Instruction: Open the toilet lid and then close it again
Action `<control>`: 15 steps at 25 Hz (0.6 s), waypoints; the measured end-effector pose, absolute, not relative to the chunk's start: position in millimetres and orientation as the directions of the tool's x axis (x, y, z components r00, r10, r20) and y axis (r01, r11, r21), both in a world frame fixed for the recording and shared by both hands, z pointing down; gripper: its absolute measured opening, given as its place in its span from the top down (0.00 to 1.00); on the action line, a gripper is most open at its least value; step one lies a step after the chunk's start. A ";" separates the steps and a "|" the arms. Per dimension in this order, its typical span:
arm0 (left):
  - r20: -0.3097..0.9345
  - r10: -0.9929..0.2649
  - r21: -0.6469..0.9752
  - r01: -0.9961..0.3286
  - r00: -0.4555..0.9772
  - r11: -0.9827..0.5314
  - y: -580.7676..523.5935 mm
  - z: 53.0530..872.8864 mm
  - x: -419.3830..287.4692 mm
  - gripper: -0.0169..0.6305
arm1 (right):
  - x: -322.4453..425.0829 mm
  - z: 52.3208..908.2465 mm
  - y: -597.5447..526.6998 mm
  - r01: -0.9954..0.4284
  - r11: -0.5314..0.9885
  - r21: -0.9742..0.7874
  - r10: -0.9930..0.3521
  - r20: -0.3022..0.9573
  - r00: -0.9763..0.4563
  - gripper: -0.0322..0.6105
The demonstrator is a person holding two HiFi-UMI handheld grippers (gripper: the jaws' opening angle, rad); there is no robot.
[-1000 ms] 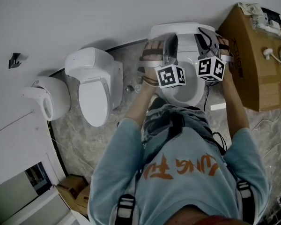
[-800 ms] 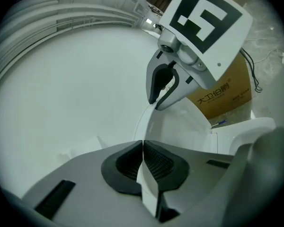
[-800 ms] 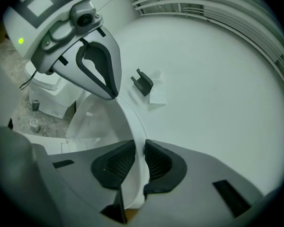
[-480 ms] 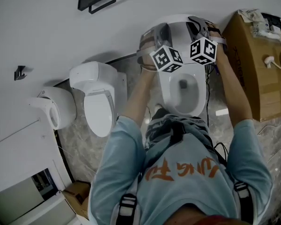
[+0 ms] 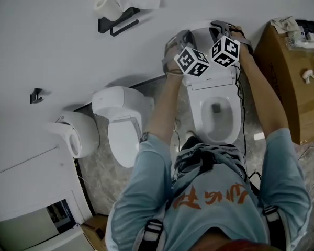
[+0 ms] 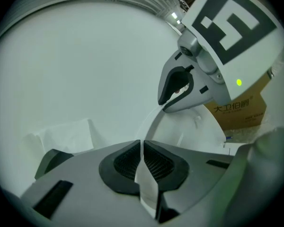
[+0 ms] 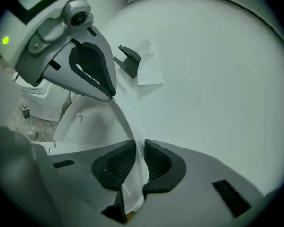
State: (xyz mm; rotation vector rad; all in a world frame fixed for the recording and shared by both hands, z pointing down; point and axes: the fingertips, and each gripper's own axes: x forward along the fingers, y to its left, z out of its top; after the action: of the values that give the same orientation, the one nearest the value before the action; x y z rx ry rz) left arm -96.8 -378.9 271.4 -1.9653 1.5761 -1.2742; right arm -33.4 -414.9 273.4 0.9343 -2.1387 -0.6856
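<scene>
- Compared with a second ago, the lid [image 6: 187,134] is far higher. It was low over the bowl [image 5: 217,122] and now stands nearly upright at the back edge of the toilet. The bowl and seat [image 5: 234,116] lie bare below our arms.
- The left tongs [image 6: 142,162] are pressed onto the lid's top rim, with the thin white edge caught between the pads.
- The right tongs [image 7: 138,162] pinch the same rim a little further along, and their jaws have just been closing on it.
- We judge the opening half all but done. What remains is to settle the lid back, then swing it forward and down again.
- Behind the lid the wall [image 5: 68,46] is close, and we cannot tell whether the rim touches it yet. We have little room left to push back, and the tips of the tongs would likely meet the wall first.
- Forward, the arc over the bowl is free of things. Only our own torso stands at the toilet's front edge.
- To the right, the box [image 5: 290,93] sits near our right arm.
- To the left, the second toilet [image 5: 120,124] is apart from our left arm.
- The paper holder [image 5: 118,22] hangs on the wall left of the lid, apart from the left tongs.
</scene>
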 end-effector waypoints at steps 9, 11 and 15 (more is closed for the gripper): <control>0.430 -0.899 -0.344 -0.907 0.079 -0.244 -360.9 265.0 -127.3 0.92 | -11.5 265.1 -387.7 -0.583 0.621 0.524 -0.779 0.331 -0.532 0.79; 0.436 -0.896 -0.342 -0.905 0.085 -0.253 -342.3 270.4 -130.2 0.92 | 0.4 265.9 -367.6 -0.625 0.618 0.476 -0.784 0.312 -0.538 0.82; 0.431 -0.896 -0.357 -0.892 0.106 -0.278 -291.7 284.8 -119.4 0.92 | 29.2 282.7 -322.9 -0.663 0.625 0.412 -0.781 0.318 -0.538 0.83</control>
State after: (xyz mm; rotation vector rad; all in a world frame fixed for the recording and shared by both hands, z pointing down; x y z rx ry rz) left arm -119.4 -291.7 284.8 -2.3311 1.8838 -0.9182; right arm 29.2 -322.9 282.7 1.1371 -2.3752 -0.3326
